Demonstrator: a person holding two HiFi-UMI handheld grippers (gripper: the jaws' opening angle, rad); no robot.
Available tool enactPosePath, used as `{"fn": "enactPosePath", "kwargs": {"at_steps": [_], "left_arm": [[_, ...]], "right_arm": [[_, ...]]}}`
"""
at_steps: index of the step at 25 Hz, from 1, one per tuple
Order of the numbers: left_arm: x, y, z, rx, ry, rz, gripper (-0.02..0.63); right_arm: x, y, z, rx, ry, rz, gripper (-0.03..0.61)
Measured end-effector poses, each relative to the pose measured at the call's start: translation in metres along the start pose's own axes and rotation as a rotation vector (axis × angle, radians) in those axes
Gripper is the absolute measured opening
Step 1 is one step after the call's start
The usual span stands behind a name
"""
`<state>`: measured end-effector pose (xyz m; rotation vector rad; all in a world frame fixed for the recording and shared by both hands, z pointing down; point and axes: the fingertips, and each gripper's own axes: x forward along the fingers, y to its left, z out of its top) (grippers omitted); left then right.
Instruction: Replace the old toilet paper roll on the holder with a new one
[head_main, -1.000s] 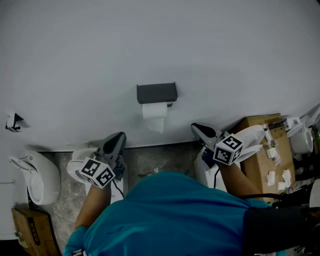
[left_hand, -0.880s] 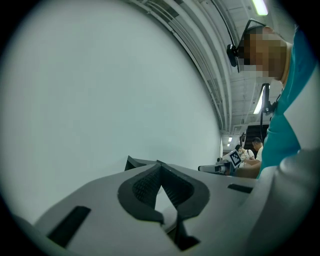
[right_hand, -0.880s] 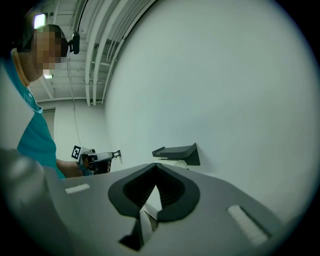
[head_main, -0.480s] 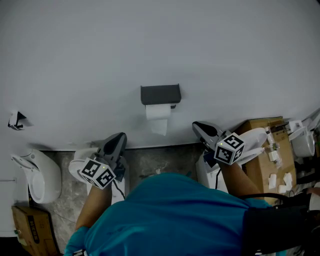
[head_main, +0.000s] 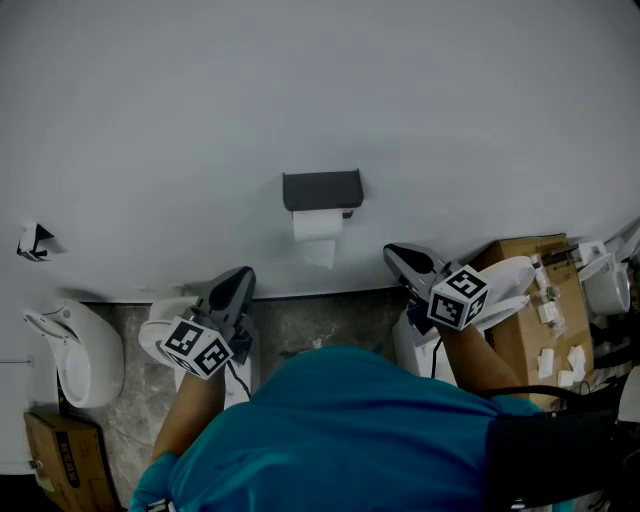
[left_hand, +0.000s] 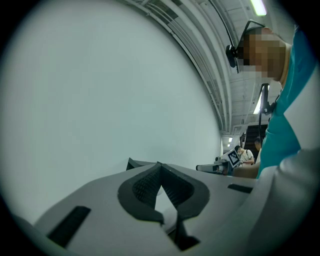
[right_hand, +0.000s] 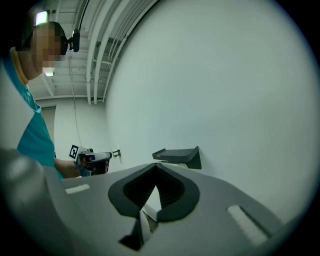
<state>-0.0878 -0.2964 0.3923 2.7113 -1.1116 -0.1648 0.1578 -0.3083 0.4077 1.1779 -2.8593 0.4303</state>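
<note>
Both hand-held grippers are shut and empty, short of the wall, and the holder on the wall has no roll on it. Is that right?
Not quite. The holder does carry a white paper roll, with a sheet hanging below it, as the head view shows. The rest stands: the left hand-held gripper and the right hand-held gripper are shut and empty, short of the wall.

One holder (head_main: 321, 189), one toilet paper roll (head_main: 317, 224); two claws: left claw (head_main: 240, 274), right claw (head_main: 394, 254); cardboard boxes (head_main: 520, 345), apparently two.

Teal shirt (head_main: 340, 430), black-and-white marker cubes (head_main: 196, 347)
</note>
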Motion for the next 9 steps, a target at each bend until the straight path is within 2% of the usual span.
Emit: {"fn": "enactPosePath", "kwargs": {"at_steps": [9], "left_arm": [[-0.0024,-0.0022,-0.0026,-0.007,0.01,0.004,0.008]], "right_arm": [[-0.0011,0.0019,-0.002,-0.014,0.008,0.0,0.0]]}}
